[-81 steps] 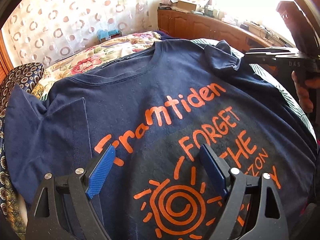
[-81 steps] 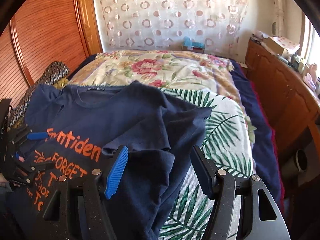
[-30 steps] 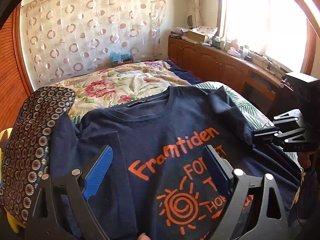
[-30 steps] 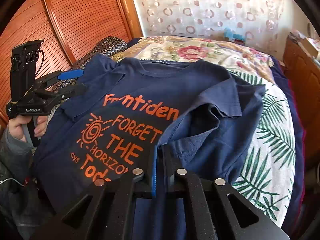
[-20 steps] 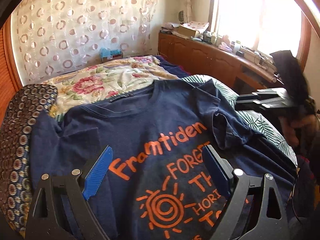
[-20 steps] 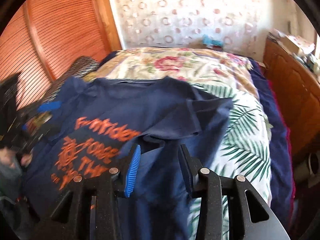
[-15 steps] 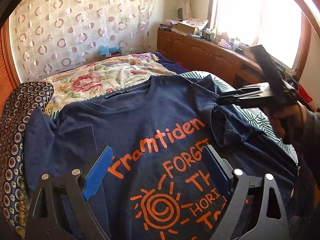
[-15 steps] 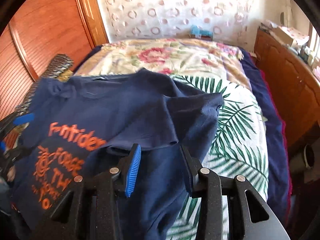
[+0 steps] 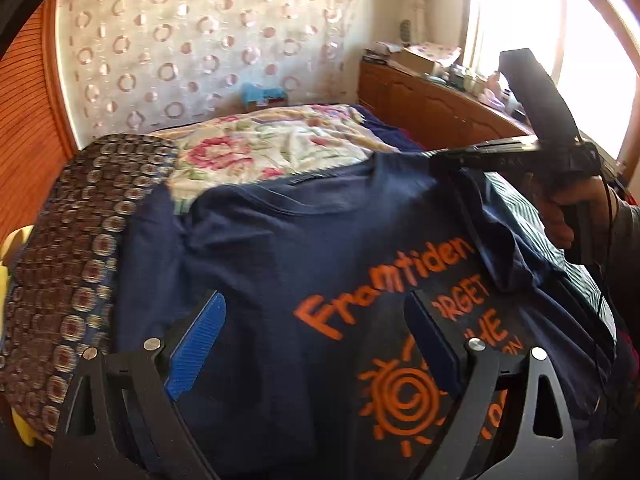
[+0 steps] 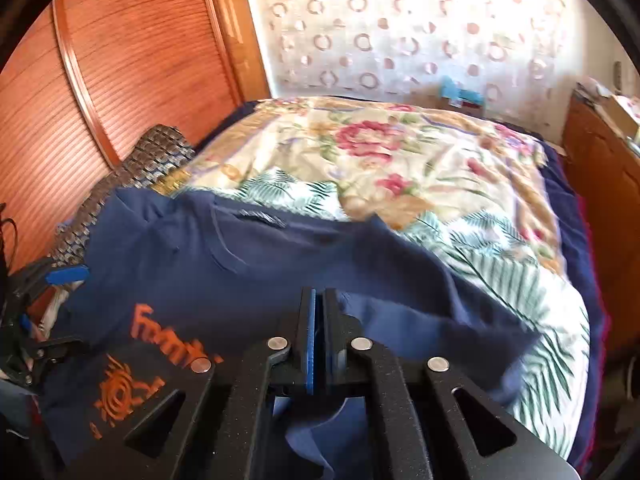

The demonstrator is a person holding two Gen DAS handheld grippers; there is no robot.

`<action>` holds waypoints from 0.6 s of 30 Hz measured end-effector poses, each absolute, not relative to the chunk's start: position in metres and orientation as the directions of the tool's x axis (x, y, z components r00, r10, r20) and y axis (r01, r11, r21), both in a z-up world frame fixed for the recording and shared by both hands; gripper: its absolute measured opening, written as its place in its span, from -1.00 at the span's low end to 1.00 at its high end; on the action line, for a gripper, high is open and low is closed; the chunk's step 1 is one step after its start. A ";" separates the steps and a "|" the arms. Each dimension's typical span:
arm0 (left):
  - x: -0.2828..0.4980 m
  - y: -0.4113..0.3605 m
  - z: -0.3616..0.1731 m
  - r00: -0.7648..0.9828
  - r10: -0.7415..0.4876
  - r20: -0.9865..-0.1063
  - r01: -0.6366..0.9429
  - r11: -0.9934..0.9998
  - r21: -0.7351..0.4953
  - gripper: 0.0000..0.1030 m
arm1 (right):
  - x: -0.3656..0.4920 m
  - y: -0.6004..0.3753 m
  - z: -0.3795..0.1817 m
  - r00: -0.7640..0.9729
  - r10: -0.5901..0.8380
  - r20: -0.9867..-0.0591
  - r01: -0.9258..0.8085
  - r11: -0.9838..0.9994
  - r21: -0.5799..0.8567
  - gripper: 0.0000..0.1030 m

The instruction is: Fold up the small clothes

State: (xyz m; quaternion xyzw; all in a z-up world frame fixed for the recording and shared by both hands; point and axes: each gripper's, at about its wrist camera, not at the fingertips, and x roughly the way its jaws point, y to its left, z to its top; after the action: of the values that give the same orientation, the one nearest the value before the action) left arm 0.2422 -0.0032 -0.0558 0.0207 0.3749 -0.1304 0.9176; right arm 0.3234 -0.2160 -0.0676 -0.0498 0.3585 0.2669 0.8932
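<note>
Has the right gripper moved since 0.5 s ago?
Yes. The right gripper has gone up the T-shirt toward the collar, away from the window side, and is now shut on the sleeve.

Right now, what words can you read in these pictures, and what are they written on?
"Framtiden" in orange on the navy T-shirt.
"RGET" below it, its start hidden behind the left tongs.
Lower lines of print by the sun drawing: cut off, unreadable.
Collar label: too small to read.
Marking on the right tongs: too blurred.

A bed [image 10: 572,216] with a floral quilt [image 10: 400,152] carries a palm-leaf sheet [image 10: 516,276], a dark patterned cushion [image 9: 68,264] at its left edge, and a navy T-shirt [image 9: 304,240] spread across them.
</note>
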 end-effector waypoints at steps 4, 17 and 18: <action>0.245 0.018 -0.048 0.708 -0.193 -0.680 0.220 0.974 -0.047 0.77 | 0.322 -0.221 -0.070 0.637 0.408 -0.654 -0.493 0.868 0.061 0.08; 0.291 0.076 -0.046 0.674 -0.076 -0.735 0.145 0.989 0.031 -0.11 | 0.308 -0.268 -0.122 0.706 0.137 -0.695 -0.272 0.958 -0.087 0.22; 0.294 0.077 -0.047 0.666 -0.075 -0.743 0.148 0.988 0.033 -0.12 | 0.310 -0.265 -0.125 0.705 0.137 -0.695 -0.271 0.959 -0.086 0.22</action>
State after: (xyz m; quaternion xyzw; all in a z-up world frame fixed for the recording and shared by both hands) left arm 0.2939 0.0773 -0.0472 0.0454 0.4043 -0.0612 0.9115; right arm 0.3099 -0.2654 -0.1249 -0.0911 0.3674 0.1110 0.9189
